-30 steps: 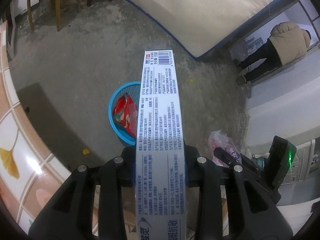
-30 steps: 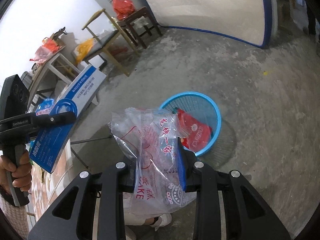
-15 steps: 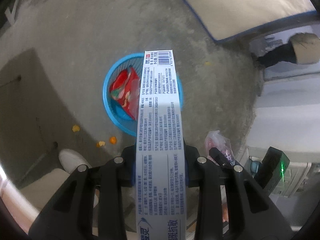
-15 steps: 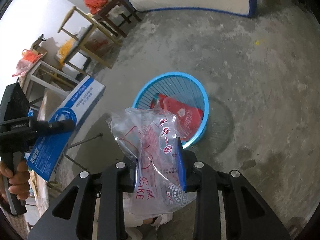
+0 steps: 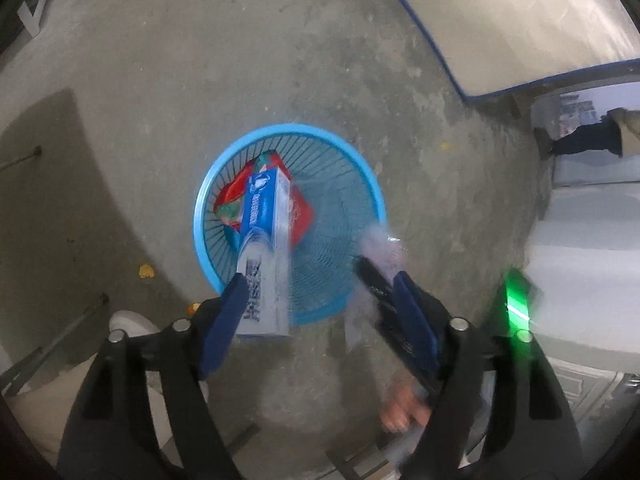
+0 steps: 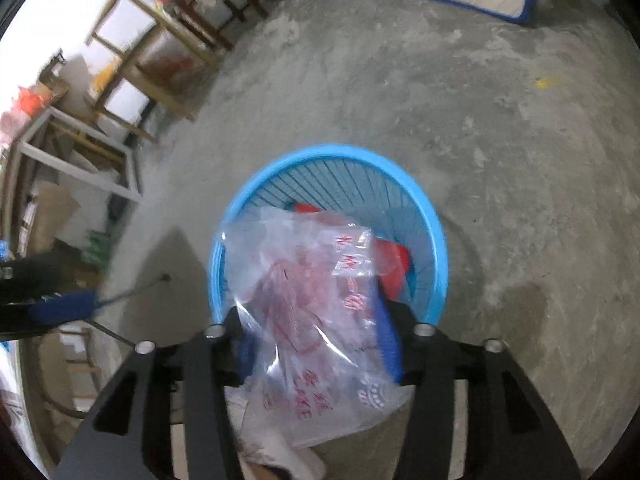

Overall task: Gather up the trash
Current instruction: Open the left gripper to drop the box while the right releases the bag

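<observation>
Left wrist view: left gripper point(image 5: 326, 332) jaws opening, toothpaste box point(image 5: 266, 256) released, tipping into blue basket point(image 5: 374, 196) at twelve o'clock; right gripper point(image 6: 316, 340) jaws opening around plastic bag point(image 6: 312, 304) above basket

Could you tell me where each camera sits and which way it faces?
Left wrist: on the left gripper, looking steeply down at the blue basket; opening jaws, toothpaste box between them.
Right wrist: on the right gripper, looking down at the basket; opening jaws, plastic bag between them.
Shared: basket, concrete floor.
</observation>
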A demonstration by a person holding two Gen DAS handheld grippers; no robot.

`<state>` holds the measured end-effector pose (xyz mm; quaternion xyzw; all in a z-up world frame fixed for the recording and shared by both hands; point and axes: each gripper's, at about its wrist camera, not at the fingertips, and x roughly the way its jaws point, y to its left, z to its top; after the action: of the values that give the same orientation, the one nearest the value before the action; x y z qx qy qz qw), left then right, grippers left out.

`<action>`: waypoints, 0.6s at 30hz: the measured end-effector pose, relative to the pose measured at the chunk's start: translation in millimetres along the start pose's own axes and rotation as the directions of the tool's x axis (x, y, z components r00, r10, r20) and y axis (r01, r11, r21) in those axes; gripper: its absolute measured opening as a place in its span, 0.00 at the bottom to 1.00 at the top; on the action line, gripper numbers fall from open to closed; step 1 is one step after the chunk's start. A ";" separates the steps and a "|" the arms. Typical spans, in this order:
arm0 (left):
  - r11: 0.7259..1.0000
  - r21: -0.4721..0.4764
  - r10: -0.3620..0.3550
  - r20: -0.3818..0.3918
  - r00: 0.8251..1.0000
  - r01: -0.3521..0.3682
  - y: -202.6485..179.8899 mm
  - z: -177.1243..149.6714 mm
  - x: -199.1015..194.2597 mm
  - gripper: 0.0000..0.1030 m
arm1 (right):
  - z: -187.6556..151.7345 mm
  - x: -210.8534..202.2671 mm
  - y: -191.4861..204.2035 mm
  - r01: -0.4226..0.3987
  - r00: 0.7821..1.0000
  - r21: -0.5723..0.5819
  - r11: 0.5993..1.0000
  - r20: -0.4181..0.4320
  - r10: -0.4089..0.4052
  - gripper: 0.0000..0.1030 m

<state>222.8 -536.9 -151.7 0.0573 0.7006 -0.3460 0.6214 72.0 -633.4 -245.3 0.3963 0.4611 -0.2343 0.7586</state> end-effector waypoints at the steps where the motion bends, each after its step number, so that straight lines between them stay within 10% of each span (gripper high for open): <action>1: 1.000 0.008 0.000 0.011 1.000 0.000 0.7 -1.4 -7.8 0.70 | 1.5 15.5 -0.6 0.018 0.999 -0.006 1.000 -0.028 -0.018 0.54; 6: 0.998 0.066 -0.015 0.087 0.996 0.009 2.4 -11.5 -59.2 0.72 | 0.3 49.8 -11.5 0.057 0.994 0.015 0.998 -0.097 -0.055 0.61; 18: 0.979 0.199 -0.109 0.294 0.950 0.050 10.6 -75.7 -180.1 0.76 | 13.8 8.2 -20.3 0.041 0.999 -0.001 0.999 0.029 -0.041 0.72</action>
<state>205.1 -423.8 6.9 0.0336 0.5626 -0.4403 0.6989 68.2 -656.2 -256.7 0.3827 0.4584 -0.2550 0.7606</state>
